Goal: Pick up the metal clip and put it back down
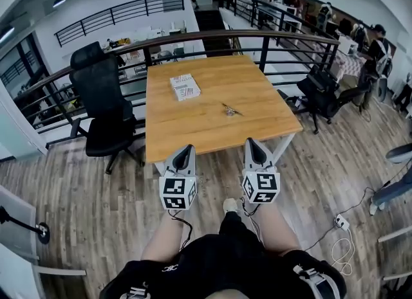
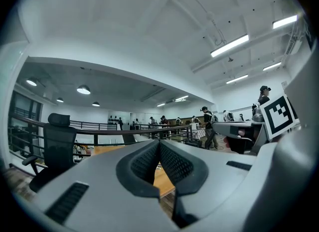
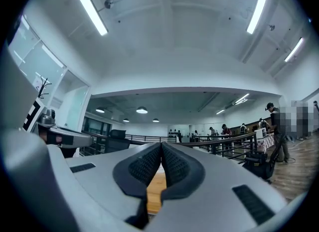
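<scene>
Mezzanine workspace, plank floor, black railing behind. Item 1: wooden table (image 1: 193,130), one, square top. Item 2: metal clip (image 1: 230,109), one, lying flat a little right of the table's middle, well apart from every edge and from the box; this open position probably leaves it easy to reach from the near edge. Item 3: flat white box (image 1: 185,87), one, toward the far left corner. Item 4: grippers, two, left gripper (image 1: 185,150) and right gripper (image 1: 252,143), held side by side and level just short of the near edge. Both have their jaws closed together with nothing between them, so the pick-up has apparently not yet begun. Item 5: black office chairs, two, one (image 1: 103,105) off the left edge and one (image 1: 322,92) off the right.
</scene>
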Tool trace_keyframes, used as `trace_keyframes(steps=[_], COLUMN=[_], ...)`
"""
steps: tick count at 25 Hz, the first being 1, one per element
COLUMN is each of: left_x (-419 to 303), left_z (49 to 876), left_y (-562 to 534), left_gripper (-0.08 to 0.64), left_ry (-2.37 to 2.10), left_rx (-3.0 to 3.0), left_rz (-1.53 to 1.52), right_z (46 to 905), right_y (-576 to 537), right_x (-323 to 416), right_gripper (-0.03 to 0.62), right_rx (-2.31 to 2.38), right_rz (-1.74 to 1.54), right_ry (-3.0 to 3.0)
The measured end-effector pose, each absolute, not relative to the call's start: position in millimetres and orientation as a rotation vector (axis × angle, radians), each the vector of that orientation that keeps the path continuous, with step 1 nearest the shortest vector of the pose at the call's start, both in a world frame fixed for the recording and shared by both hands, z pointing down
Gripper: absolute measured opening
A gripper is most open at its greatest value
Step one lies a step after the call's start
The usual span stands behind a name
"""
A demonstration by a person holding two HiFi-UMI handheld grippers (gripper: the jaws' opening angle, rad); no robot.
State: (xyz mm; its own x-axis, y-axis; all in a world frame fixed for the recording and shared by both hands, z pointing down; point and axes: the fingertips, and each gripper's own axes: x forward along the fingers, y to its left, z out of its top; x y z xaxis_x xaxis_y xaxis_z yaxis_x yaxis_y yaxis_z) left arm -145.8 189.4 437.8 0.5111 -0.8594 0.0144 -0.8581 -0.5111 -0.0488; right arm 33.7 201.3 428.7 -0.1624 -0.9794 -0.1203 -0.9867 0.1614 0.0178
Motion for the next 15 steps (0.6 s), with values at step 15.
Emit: trace_keyframes(steps=[15], left_x=[-26.8], left_z=[414.0], left_y=[-133.3], left_gripper=[0.012], left_ry=[1.604], left_rx=[-2.690], left_rz=[-0.133], right_z=[405.7], right_y=[-137.3], right_x=[140.6], right_gripper=[0.015], right_rx=[-1.883], right_rz=[0.107], right_ry=[2.421])
